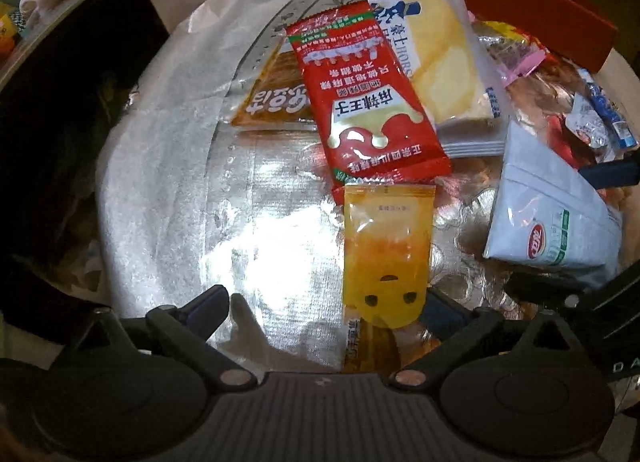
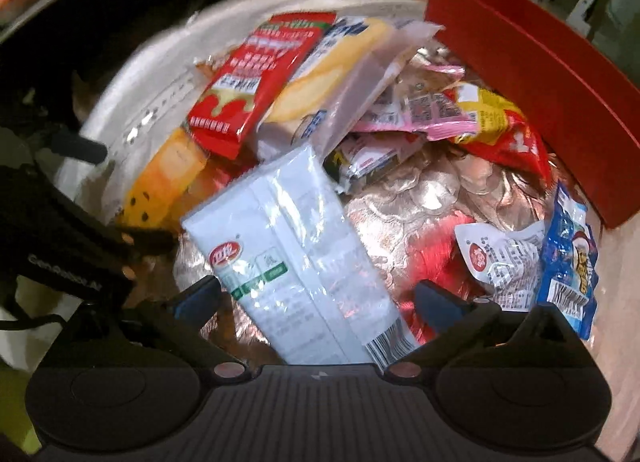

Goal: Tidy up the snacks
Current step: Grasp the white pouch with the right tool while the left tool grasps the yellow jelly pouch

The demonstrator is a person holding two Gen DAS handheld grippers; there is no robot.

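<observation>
White snack pack (image 2: 296, 262) sits right between the right gripper's (image 2: 318, 296) wide-open jaws, unpinched. Left gripper (image 1: 330, 308) gapes too, orange jelly pouch (image 1: 386, 250) toward its 3 o'clock finger.

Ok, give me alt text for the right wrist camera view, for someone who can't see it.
The right gripper hangs open over a white snack packet that lies between its fingers on a silvery foil surface. Behind it are piled a red packet, a yellow cake in a clear wrapper and other snacks, beside a red box.
</observation>
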